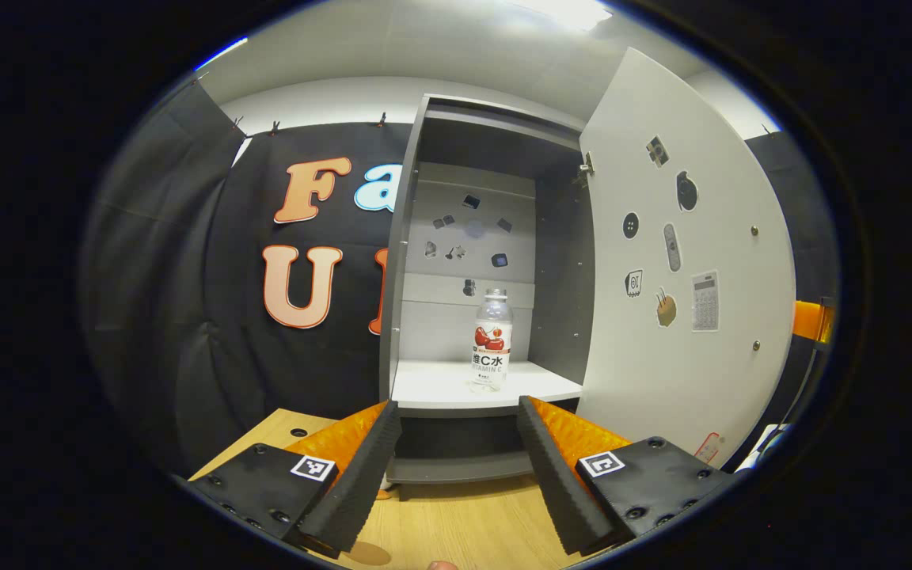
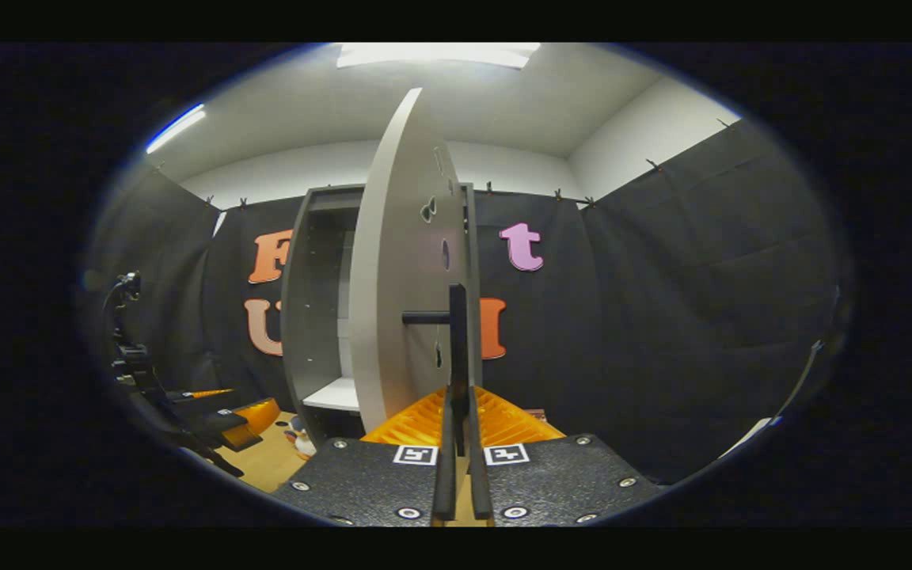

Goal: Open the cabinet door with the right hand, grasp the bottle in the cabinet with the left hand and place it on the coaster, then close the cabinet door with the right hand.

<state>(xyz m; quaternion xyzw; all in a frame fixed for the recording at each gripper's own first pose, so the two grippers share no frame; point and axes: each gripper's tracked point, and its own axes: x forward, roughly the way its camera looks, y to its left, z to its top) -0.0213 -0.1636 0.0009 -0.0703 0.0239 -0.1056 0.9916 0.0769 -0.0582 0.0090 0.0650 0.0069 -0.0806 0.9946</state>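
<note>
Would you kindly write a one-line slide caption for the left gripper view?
Open left claw faces the bottle standing on the shelf of the cabinet, door swung open.

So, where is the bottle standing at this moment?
In the left gripper view the bottle stands upright on the white shelf inside the open cabinet, slightly right of centre, beyond the open left gripper.

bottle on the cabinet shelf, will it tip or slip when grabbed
The bottle stands tall and narrow on the shelf, so a high nudge could probably tip it. It looks like clear thin plastic, likely smooth and a bit squashy. Its fill level is unclear, so weight is hard to judge.
</note>
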